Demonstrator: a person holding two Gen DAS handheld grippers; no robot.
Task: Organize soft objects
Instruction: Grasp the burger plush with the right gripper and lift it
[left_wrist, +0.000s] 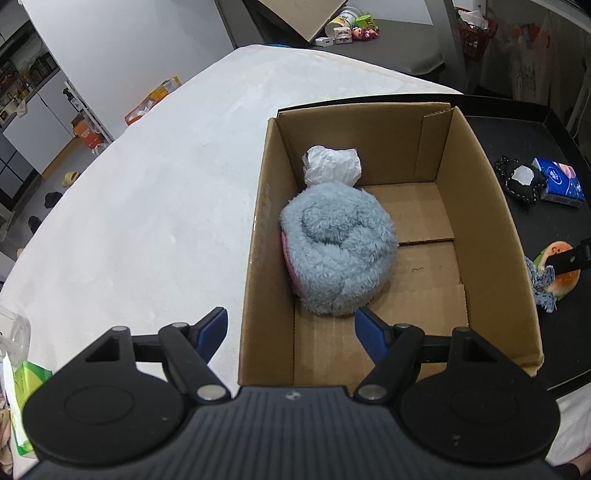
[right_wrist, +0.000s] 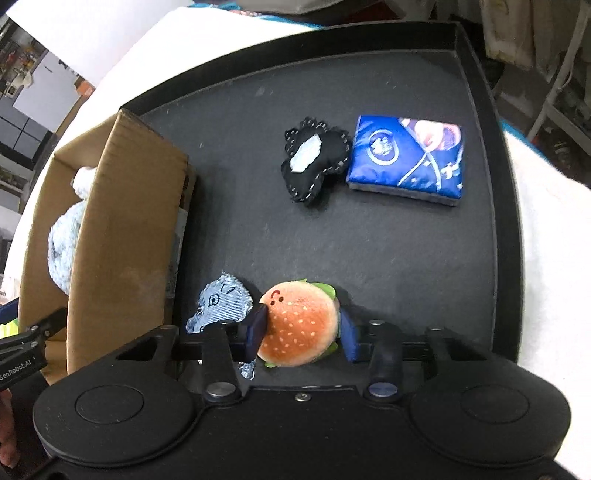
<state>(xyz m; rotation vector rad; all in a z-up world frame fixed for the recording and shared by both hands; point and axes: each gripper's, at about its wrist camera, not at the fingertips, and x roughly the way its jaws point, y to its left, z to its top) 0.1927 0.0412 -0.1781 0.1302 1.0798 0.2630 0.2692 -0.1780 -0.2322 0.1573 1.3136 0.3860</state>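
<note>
A black tray (right_wrist: 369, 236) lies on a white padded table (left_wrist: 166, 184), and a cardboard box (left_wrist: 476, 206) stands at the tray's left edge. The right gripper (right_wrist: 301, 326) points down at the tray with its two blue pads against the sides of a plush hamburger (right_wrist: 299, 325), so it is clenched on this toy. A piece of denim patch (right_wrist: 221, 301) lies just left of the claw and touches the hamburger. Farther ahead of the claw are a black stitched cushion (right_wrist: 314, 162) and a blue tissue pack (right_wrist: 406, 158), side by side. The left gripper (left_wrist: 291, 328) hangs released over the box's near corner; ahead of it a blue fluffy roll (left_wrist: 340, 247) and a crumpled white paper (left_wrist: 330, 166) already lie inside. The step in hand seems to be grasping the hamburger. Next it must be lifted clear of the denim and carried left over the box wall.
</note>
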